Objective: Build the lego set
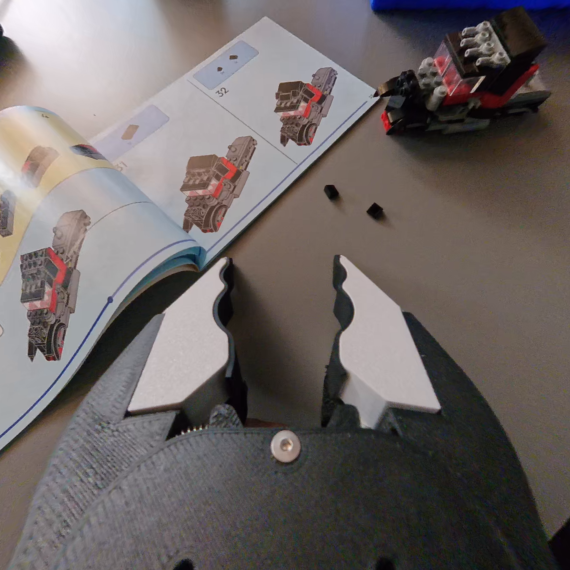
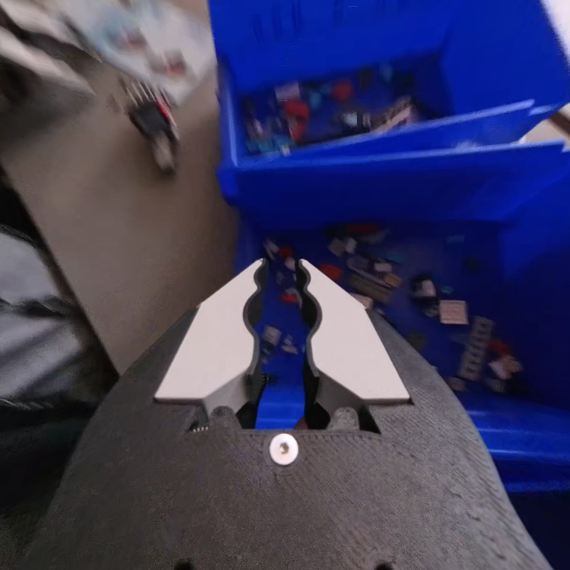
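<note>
Left wrist view: my left gripper (image 1: 282, 262), spread wide and empty, points at two small black pieces (image 1: 331, 192) lying just ahead, slightly right, nearer than my narrowly parted, empty right gripper (image 2: 281, 264).

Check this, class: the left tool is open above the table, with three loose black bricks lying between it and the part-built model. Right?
Not quite. The left wrist view shows only two loose black bricks, not three. The left tool is open above the table, and the part-built model lies beyond them.

Ahead-left of left gripper (image 1: 282, 259): open booklet (image 1: 172, 172). Directly ahead: two loose bricks (image 1: 331, 192). Farther ahead-right: model (image 1: 462, 83). Below right gripper (image 2: 280, 262): bin (image 2: 401, 431).
</note>
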The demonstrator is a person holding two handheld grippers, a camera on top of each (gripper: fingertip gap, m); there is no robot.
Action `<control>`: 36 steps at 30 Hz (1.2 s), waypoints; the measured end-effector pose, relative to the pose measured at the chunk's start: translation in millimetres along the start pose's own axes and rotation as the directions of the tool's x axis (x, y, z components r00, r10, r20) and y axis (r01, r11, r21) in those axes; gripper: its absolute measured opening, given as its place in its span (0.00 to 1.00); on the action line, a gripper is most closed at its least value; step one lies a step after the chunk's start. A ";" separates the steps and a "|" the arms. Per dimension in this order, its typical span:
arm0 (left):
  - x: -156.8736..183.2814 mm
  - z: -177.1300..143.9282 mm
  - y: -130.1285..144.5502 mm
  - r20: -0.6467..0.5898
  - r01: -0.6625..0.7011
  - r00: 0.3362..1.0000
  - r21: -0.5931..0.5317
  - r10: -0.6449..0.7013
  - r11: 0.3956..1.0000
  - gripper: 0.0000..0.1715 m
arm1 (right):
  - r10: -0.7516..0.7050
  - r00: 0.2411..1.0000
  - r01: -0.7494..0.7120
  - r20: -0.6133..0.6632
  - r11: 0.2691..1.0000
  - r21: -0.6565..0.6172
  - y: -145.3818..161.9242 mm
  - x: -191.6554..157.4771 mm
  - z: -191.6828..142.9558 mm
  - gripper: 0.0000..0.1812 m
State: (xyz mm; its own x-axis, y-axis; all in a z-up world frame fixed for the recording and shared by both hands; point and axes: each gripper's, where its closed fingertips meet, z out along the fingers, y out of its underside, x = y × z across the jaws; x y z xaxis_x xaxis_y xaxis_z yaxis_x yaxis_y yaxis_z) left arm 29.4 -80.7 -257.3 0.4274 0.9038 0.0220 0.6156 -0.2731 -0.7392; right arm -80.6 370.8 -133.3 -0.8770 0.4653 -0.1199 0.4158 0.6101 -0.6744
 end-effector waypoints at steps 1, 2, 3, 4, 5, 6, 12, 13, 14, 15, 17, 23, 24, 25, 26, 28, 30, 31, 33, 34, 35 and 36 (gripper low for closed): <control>0.6 -0.4 -0.2 -0.010 0.005 1.000 0.003 -0.005 1.000 0.38 | -0.044 0.999 0.044 0.000 0.990 -0.132 11.7 13.6 12.0 0.10; 1.3 -1.0 -0.4 -0.020 0.009 1.000 0.006 -0.009 1.000 0.38 | -0.070 0.997 0.071 0.016 0.965 -0.253 24.3 24.1 23.9 0.09; 2.1 -1.7 -0.9 -0.030 0.012 0.999 0.012 -0.012 1.000 0.38 | -0.080 0.996 0.092 0.049 0.931 -0.355 36.1 29.4 35.0 0.09; 2.6 -2.3 -1.5 -0.036 0.013 0.999 0.017 -0.013 1.000 0.38 | -0.098 0.992 0.123 0.078 0.887 -0.445 48.5 33.8 44.5 0.08; 3.0 -2.9 -1.6 -0.038 0.011 0.999 0.019 -0.011 1.000 0.38 | -0.125 0.987 0.159 0.100 0.839 -0.521 59.9 38.2 51.8 0.08; 3.7 -3.3 -1.5 -0.038 0.005 0.999 0.022 -0.004 1.000 0.38 | -0.151 0.982 0.188 0.113 0.796 -0.576 68.4 42.4 57.6 0.07; 7.6 -6.2 -0.7 -0.020 -0.051 0.998 0.032 0.052 0.998 0.38 | -0.215 0.969 0.238 0.119 0.701 -0.672 82.4 56.7 70.6 0.06; 8.2 -5.8 -0.3 -0.025 -0.052 0.998 0.028 0.053 0.998 0.38 | -0.212 0.970 0.235 0.118 0.699 -0.675 83.9 57.1 71.4 0.06; 8.8 -5.2 0.3 -0.033 -0.049 0.998 0.023 0.050 0.999 0.38 | -0.209 0.971 0.234 0.121 0.695 -0.680 86.3 56.8 71.8 0.06; 9.2 -4.7 0.9 -0.043 -0.042 0.998 0.017 0.042 0.999 0.38 | -0.213 0.970 0.235 0.119 0.686 -0.688 89.4 57.8 71.8 0.06; 9.4 -4.6 1.1 -0.067 -0.018 0.998 0.014 0.019 1.000 0.38 | -0.227 0.968 0.234 0.106 0.672 -0.702 94.7 62.6 71.9 0.07; 8.9 -6.6 -1.0 -0.121 0.046 0.992 0.027 -0.042 0.999 0.38 | -0.192 0.974 0.222 0.121 0.692 -0.687 96.9 58.0 72.9 0.06; 8.8 -6.6 -1.0 -0.121 0.047 0.992 0.028 -0.043 0.999 0.38 | -0.193 0.974 0.223 0.122 0.693 -0.686 96.8 57.7 73.0 0.06; 8.6 -6.5 -1.0 -0.119 0.046 0.992 0.028 -0.042 0.999 0.38 | -0.195 0.973 0.225 0.123 0.691 -0.687 96.9 58.0 73.0 0.06; 8.5 -6.4 -0.7 -0.115 0.042 0.993 0.026 -0.039 0.999 0.38 | -0.192 0.973 0.225 0.125 0.691 -0.687 97.0 57.9 73.4 0.06; 8.3 -5.8 -0.1 -0.107 0.036 0.994 0.022 -0.033 0.999 0.38 | -0.188 0.973 0.226 0.131 0.690 -0.687 97.8 57.2 74.3 0.06; 8.2 -5.7 0.0 -0.101 0.031 0.995 0.021 -0.028 0.999 0.38 | -0.190 0.973 0.228 0.132 0.690 -0.687 97.5 57.4 74.4 0.05; 7.9 -5.7 0.1 -0.098 0.030 0.995 0.022 -0.027 0.999 0.38 | -0.191 0.973 0.227 0.129 0.692 -0.685 97.1 57.8 74.3 0.05; 7.6 -5.9 -0.1 -0.096 0.029 0.995 0.023 -0.027 0.999 0.38 | -0.191 0.975 0.219 0.117 0.707 -0.673 94.1 58.8 73.7 0.03; 7.4 -5.9 -0.1 -0.095 0.030 0.995 0.023 -0.028 0.999 0.38 | -0.185 0.976 0.211 0.110 0.717 -0.664 92.4 58.9 73.1 0.02; 7.2 -5.8 -0.2 -0.093 0.031 0.995 0.023 -0.029 0.999 0.38 | -0.181 0.978 0.203 0.103 0.725 -0.658 91.1 59.1 72.4 0.02; 7.0 -5.7 -0.1 -0.092 0.032 0.995 0.023 -0.030 0.999 0.38 | -0.181 0.979 0.198 0.094 0.730 -0.654 90.6 59.8 71.6 0.02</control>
State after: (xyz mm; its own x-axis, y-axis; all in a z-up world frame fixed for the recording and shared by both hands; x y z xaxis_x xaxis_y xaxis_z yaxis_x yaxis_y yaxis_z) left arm 36.1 -76.3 -253.2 0.4681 0.8773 0.1060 0.6136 -0.2364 -0.7534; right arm -112.6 408.0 -253.7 -0.9564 0.2850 -0.0636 0.2877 0.9569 -0.0400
